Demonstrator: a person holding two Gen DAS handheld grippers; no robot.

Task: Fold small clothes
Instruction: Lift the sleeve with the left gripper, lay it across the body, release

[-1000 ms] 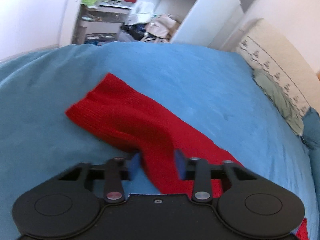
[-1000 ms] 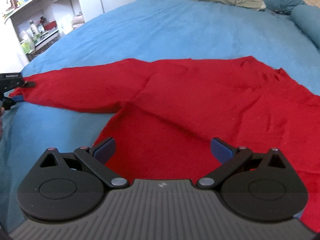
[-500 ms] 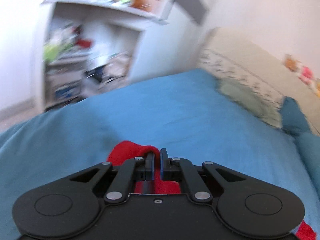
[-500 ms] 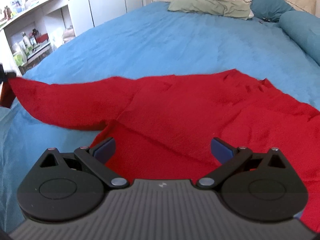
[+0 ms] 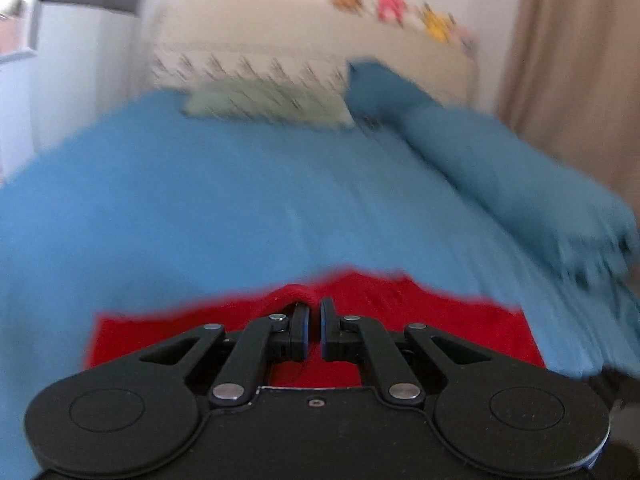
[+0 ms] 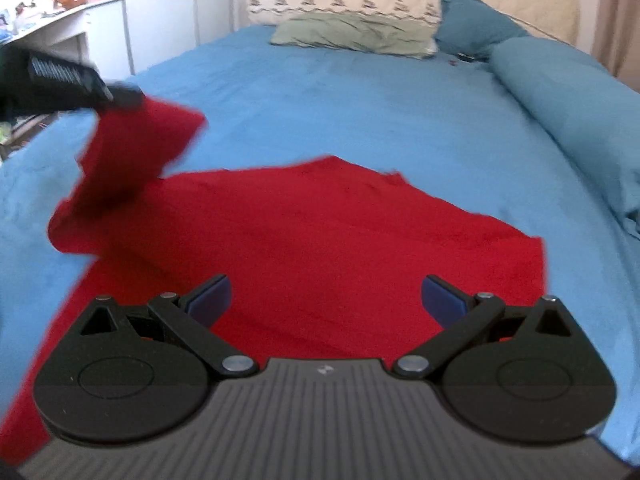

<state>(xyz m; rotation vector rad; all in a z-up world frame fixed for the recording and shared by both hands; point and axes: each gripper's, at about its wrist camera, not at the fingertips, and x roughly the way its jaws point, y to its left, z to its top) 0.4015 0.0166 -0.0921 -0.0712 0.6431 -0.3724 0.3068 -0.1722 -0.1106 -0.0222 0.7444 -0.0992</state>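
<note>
red sweater sleeve lifted, pinched in clenched left tongs; right tongs released above it.

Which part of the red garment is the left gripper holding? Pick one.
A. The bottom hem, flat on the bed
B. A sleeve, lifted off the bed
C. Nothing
B: the left gripper is shut on the sleeve of the red garment, raised above the blue bed.

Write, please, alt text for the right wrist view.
The open right gripper hovers over a red sweater spread on a blue bedspread. At upper left, the left gripper lifts one sleeve off the bed. Pillows lie by the headboard.
</note>
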